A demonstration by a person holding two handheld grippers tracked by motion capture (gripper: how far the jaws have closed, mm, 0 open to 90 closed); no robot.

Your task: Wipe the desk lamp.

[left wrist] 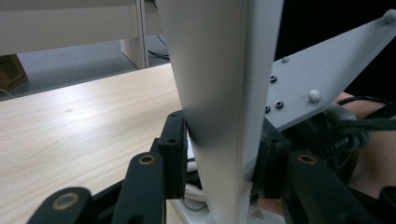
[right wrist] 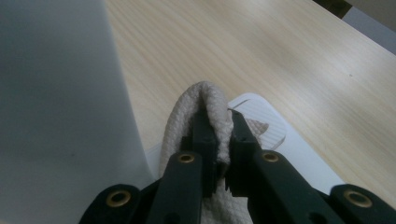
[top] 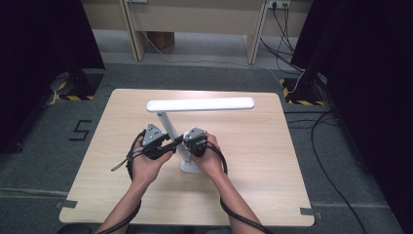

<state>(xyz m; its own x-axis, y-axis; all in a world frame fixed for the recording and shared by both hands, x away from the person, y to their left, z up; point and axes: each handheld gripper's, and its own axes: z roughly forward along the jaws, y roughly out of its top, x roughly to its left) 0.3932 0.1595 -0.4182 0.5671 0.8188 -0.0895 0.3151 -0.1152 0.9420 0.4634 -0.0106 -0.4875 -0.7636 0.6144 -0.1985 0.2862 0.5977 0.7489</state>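
Note:
A white desk lamp stands mid-table, with a long flat head point(top: 200, 104), a slanted post point(top: 171, 130) and a flat base point(top: 189, 166). My left gripper point(top: 168, 146) comes in from the left. It is shut on the post point(left wrist: 224, 93), with a pad point(left wrist: 173, 149) pressed on each side, low near the base. My right gripper point(top: 187, 147) is just right of the post. It is shut on a loop of cream braided rope point(right wrist: 212, 100) above the base point(right wrist: 275, 135). The rope point(left wrist: 192, 192) also lies at the post's foot. Where it runs from there is hidden.
The light wooden table point(top: 253, 146) has bare room all around the lamp. The right gripper's grey plate point(left wrist: 322, 84) sits close behind the post. Beyond the table are grey carpet, a desk's legs point(top: 253, 44) and black cables point(top: 321, 146) on the right.

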